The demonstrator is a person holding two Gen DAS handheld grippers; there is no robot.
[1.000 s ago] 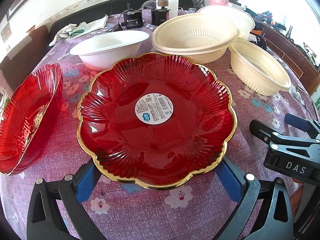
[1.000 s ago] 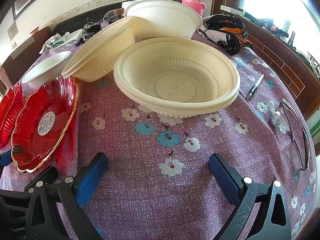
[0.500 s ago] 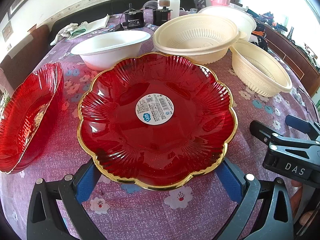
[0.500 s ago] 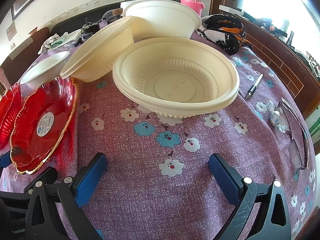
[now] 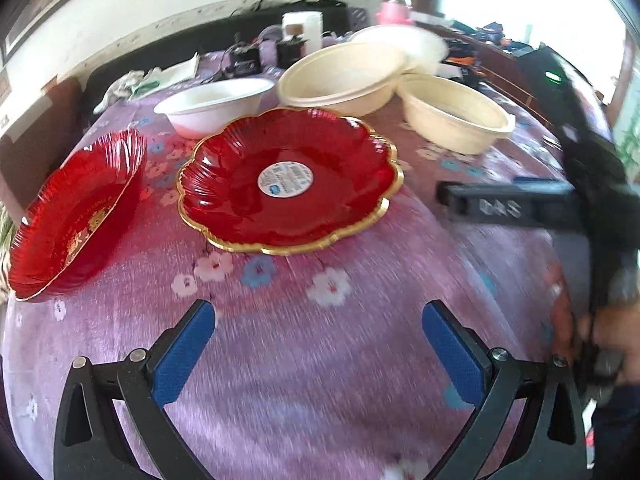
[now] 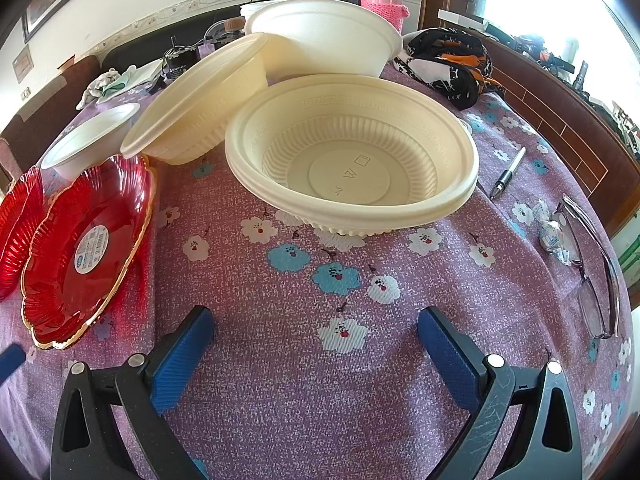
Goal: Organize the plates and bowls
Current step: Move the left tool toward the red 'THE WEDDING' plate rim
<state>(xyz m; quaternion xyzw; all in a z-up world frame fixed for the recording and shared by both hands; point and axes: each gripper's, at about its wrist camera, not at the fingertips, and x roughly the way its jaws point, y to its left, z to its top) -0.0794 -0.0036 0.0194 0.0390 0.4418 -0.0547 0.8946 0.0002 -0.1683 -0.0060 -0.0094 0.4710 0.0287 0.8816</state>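
- left gripper [image 5: 318, 344] sits at the bottom of the left wrist frame, its blue pads [image 5: 182, 354] spread wide with only the purple flowered tablecloth [image 5: 320, 360] between them.
- gold-rimmed red plate [image 5: 290, 178] lies flat at the centre of that frame, beyond the fingertips and apart from them; a round white sticker [image 5: 285, 179] marks its middle.
- second red plate [image 5: 76, 216] lies at the left edge, tilted, near the first.
- small white bowl [image 5: 214, 104] stands just behind the gold-rimmed plate, at upper centre-left.
- right gripper [image 6: 316, 348] is at the bottom of the right wrist frame, likewise opened wide over bare cloth, holding nothing.
- ribbed cream bowl [image 6: 352, 156] stands upright at the centre of that frame, ahead of the fingers.
- tilted cream bowl [image 6: 200, 100] leans at its upper left; a large white bowl [image 6: 324, 40] stands behind both.
- pen [image 6: 508, 172] and eyeglasses [image 6: 592, 268] lie at the right side of the frame.
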